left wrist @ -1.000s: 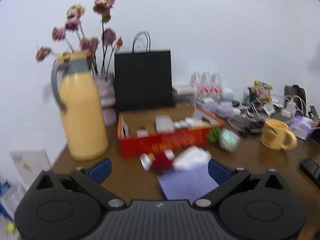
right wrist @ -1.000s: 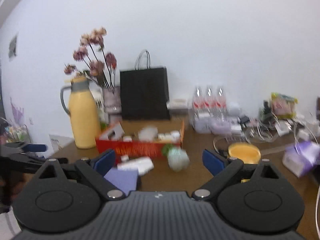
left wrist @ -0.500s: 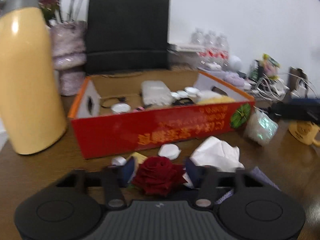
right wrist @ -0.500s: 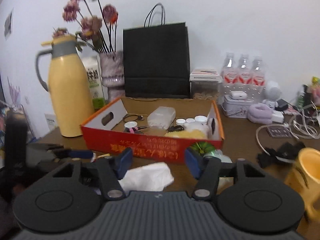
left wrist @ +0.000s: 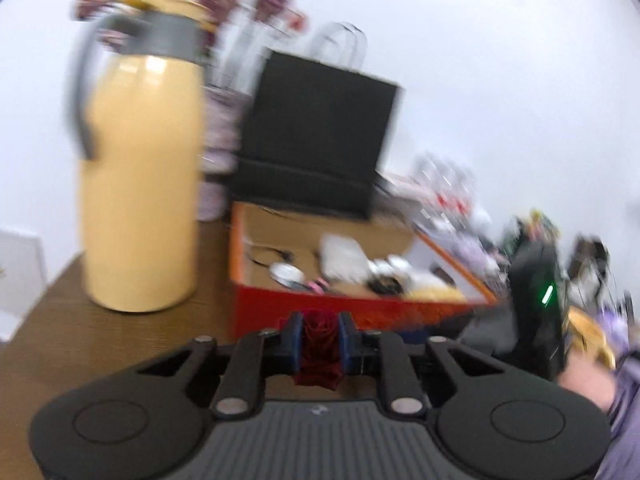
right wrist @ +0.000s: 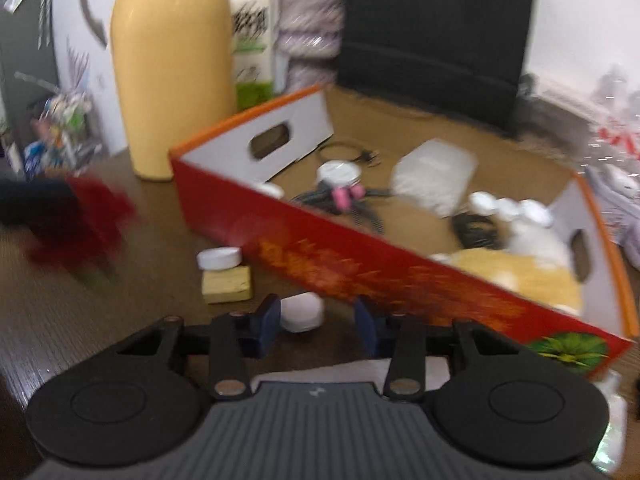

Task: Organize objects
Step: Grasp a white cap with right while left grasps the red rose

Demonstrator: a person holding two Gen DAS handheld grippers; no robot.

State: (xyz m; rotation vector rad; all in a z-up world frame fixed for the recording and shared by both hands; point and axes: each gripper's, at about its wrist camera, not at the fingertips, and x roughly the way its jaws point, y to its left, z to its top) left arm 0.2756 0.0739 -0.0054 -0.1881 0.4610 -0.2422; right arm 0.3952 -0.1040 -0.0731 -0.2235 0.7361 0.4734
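My left gripper (left wrist: 319, 340) is shut on a dark red rose (left wrist: 320, 346) and holds it above the table in front of the red cardboard box (left wrist: 352, 310). The rose also shows blurred at the left of the right wrist view (right wrist: 86, 226). My right gripper (right wrist: 318, 322) is open, low over the table, with a white bottle cap (right wrist: 301, 312) between its fingers, nearer the left one. The red box (right wrist: 360, 264) lies just beyond it and holds caps, a clear case, cables and a yellow sponge.
A yellow thermos jug (left wrist: 138, 184) stands left of the box, a black paper bag (left wrist: 316, 140) and a vase behind it. Another white cap (right wrist: 219, 258) and a yellow block (right wrist: 226, 290) lie by the box. A yellow mug (left wrist: 592, 336) and clutter sit at the right.
My left gripper has closed on the rose and lifted it off the table. My right gripper has dropped and moved in close to the box front, around the white cap.
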